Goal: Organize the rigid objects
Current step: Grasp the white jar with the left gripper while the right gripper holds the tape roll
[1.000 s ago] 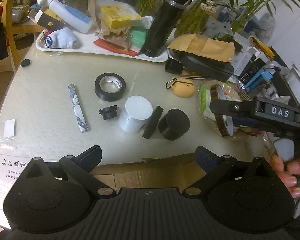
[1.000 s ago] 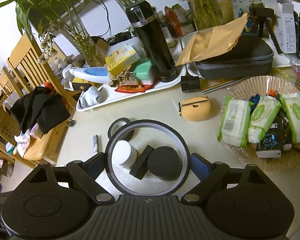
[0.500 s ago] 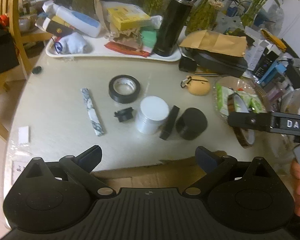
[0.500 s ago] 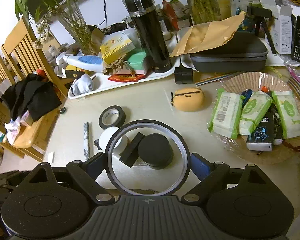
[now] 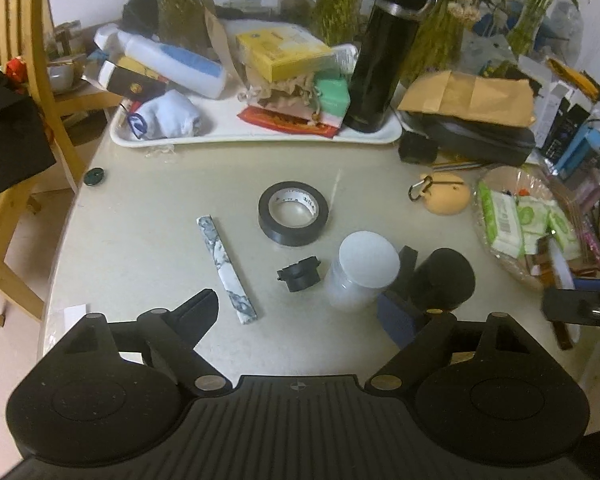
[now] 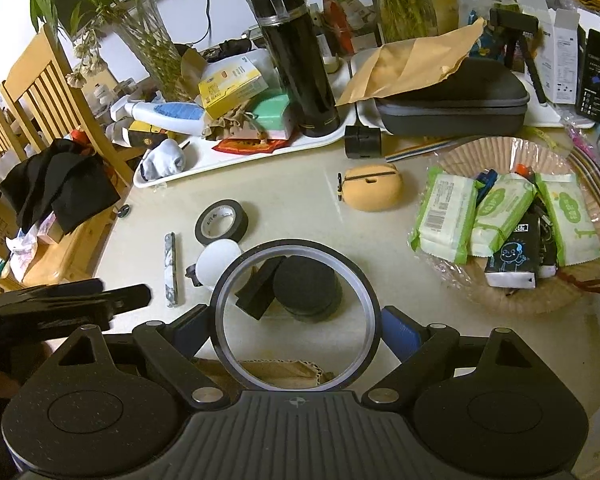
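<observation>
My right gripper [image 6: 296,332] is shut on a clear tape ring [image 6: 367,310] and holds it upright above the table's near edge. My left gripper [image 5: 300,316] is open and empty over the table. Ahead of it lie a marbled bar [image 5: 226,270], a black tape roll [image 5: 293,213], a small black cap [image 5: 299,273], a white-lidded jar [image 5: 362,270], a black block [image 5: 407,258] and a black cylinder [image 5: 444,278]. The same group shows in the right wrist view, the cylinder [image 6: 306,286] seen through the ring.
A white tray [image 5: 256,134] with a black flask [image 5: 384,52] and boxes stands at the back. A tan pouch [image 5: 446,198], a basket of wipes [image 6: 500,216] and a black case [image 6: 452,104] lie to the right. A wooden chair [image 5: 16,80] stands left.
My left gripper has moved forward and left over the table, so the objects look closer. My right gripper has drawn back and right, still holding the ring.
</observation>
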A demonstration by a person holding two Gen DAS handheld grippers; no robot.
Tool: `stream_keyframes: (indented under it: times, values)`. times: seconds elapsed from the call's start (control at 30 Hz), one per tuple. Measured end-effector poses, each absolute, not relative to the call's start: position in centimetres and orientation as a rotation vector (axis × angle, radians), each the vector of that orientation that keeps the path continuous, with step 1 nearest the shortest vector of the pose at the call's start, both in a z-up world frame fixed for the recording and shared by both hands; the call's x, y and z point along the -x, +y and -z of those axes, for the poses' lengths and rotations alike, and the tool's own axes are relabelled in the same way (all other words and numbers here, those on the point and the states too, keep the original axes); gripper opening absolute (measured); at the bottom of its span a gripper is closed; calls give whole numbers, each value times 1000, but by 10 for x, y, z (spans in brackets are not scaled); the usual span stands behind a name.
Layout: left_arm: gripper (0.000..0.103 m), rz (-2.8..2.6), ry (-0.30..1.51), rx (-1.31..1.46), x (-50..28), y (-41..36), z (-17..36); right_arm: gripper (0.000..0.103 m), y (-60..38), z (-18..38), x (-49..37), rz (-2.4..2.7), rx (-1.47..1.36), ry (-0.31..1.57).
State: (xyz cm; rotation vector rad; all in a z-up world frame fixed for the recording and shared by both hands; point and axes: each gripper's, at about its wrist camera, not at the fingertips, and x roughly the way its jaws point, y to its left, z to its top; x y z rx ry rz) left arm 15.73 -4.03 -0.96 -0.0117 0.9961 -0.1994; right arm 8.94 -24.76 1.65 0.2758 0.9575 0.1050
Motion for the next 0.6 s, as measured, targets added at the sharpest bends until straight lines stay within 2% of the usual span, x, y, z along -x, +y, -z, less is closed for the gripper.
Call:
stream_keyframes:
  times: [0.43, 0.57, 0.6]
  values:
    - [86, 319, 1028, -37, -189, -76, 32, 91, -244, -10, -93, -85, -247, 1009]
    - [78, 327, 1043, -64, -201, -91, 39, 91, -247, -4, -94, -57, -232, 1034]
    - [74, 330, 1048, -67, -203, -93, 41, 91, -248, -3, -94, -52, -232, 1041]
